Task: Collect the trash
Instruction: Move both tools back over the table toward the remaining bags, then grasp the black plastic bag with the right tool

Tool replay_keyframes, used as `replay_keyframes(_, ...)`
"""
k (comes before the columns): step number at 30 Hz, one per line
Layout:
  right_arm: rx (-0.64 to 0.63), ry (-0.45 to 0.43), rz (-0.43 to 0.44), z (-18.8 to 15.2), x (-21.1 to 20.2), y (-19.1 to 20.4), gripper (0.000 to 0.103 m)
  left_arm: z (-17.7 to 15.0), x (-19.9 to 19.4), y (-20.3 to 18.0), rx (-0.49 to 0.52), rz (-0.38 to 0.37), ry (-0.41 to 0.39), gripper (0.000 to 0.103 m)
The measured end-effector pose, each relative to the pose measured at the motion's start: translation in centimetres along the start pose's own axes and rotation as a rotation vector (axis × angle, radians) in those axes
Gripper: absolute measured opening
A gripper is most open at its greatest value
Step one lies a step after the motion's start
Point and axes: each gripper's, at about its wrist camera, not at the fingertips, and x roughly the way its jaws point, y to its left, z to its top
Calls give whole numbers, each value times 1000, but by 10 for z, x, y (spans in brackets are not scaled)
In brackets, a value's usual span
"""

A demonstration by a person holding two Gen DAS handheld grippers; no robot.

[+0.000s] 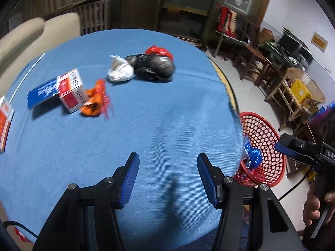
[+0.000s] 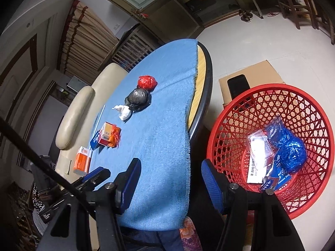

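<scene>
Trash lies on the blue tablecloth (image 1: 146,125): a red bag (image 1: 158,51), a black bag (image 1: 155,67), a white bag (image 1: 120,70), an orange bag (image 1: 95,101), a red-and-white box (image 1: 71,90) and a blue packet (image 1: 41,93). An orange box (image 1: 4,123) sits at the left edge. My left gripper (image 1: 167,175) is open and empty above the near cloth. My right gripper (image 2: 169,179) is open and empty beside the table's edge, next to the red basket (image 2: 228,125), which holds a blue bag (image 2: 290,151) and wrappers.
A beige chair (image 1: 31,37) stands behind the table. A cardboard box (image 2: 259,73) with a dark phone on it lies on the floor behind the basket. Wooden tables and shelves (image 1: 289,87) stand along the right wall.
</scene>
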Motion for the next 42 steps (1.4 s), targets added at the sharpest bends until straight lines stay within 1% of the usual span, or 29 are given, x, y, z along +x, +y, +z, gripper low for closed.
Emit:
replay_keyframes(13, -63, 30, 7, -6, 16, 35, 64, -10, -17, 50, -99, 26, -25, 58)
replay_keyframes(19, -86, 45, 9, -8, 24, 50, 64, -17, -24, 78, -163, 43, -31, 58)
replay_keyframes(24, -130, 67, 8, -6, 39, 69, 64, -21, -29, 104, -218, 57, -40, 59)
replay_keyframes(28, -163, 72, 7, 5, 52, 85, 64, -22, -34, 124, -252, 79, -53, 59)
replay_keyframes(34, -216, 55, -14, 34, 74, 105, 64, -14, -36, 153, -299, 108, -61, 59)
replay_keyframes(37, -247, 55, -34, 52, 93, 113, 64, -1, -35, 164, -320, 118, -65, 59)
replay_keyframes(42, -298, 61, -63, 78, 127, 122, 64, 33, -27, 169, -335, 121, -74, 59)
